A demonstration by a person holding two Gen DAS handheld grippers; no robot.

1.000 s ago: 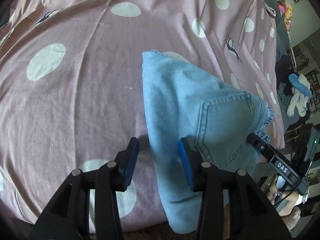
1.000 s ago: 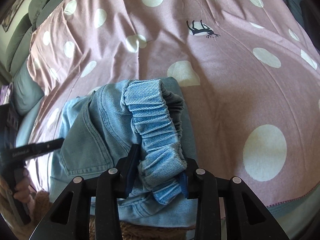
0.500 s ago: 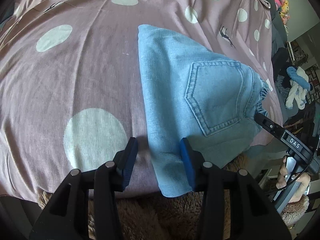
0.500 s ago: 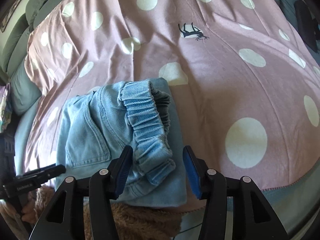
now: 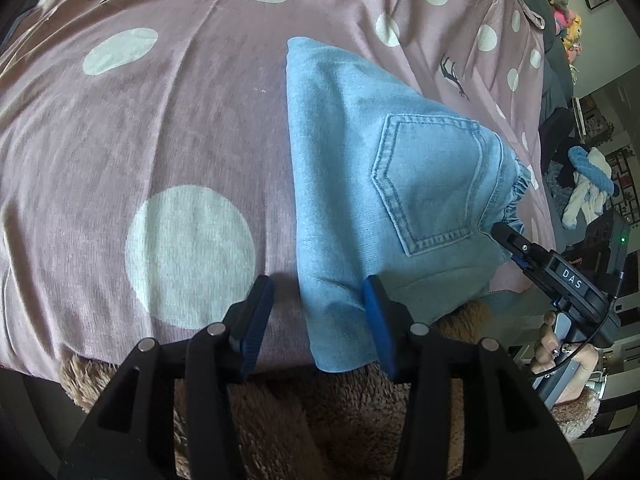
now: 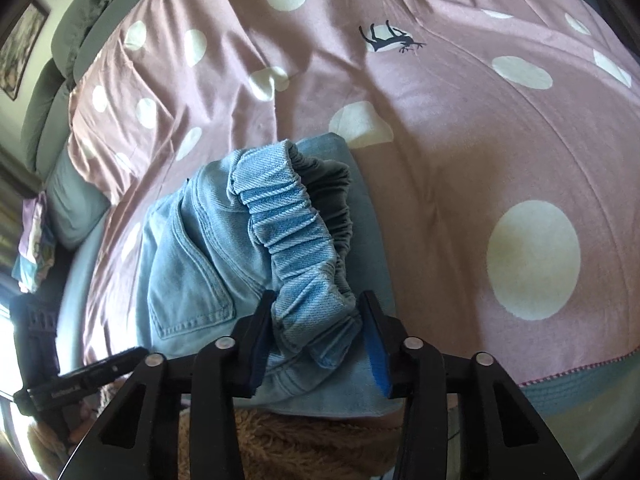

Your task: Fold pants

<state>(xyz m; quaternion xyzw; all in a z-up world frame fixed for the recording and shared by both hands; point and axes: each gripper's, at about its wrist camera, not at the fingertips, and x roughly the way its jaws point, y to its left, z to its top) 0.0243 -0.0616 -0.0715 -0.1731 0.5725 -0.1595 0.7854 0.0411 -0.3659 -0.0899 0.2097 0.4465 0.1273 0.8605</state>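
Pink polka-dot bedspread (image 6: pixel 460 128) (white spots), grey headboard (image 6: pixel 76 8), framed pictures (image 6: pixel 16 48) on wall.

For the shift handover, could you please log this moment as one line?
pants: folded on bedspread | left gripper: opening, astride edge | right gripper: closing on waistband

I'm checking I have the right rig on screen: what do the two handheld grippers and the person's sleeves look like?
Both grippers are black plastic with two angular fingers, silver rivets at the joints and ribbed blue pads: left gripper, right gripper. Seen from the left wrist camera, the right gripper's body carries a white "DAS" label and a thin black cable. The sleeve is fluffy brown fleece.
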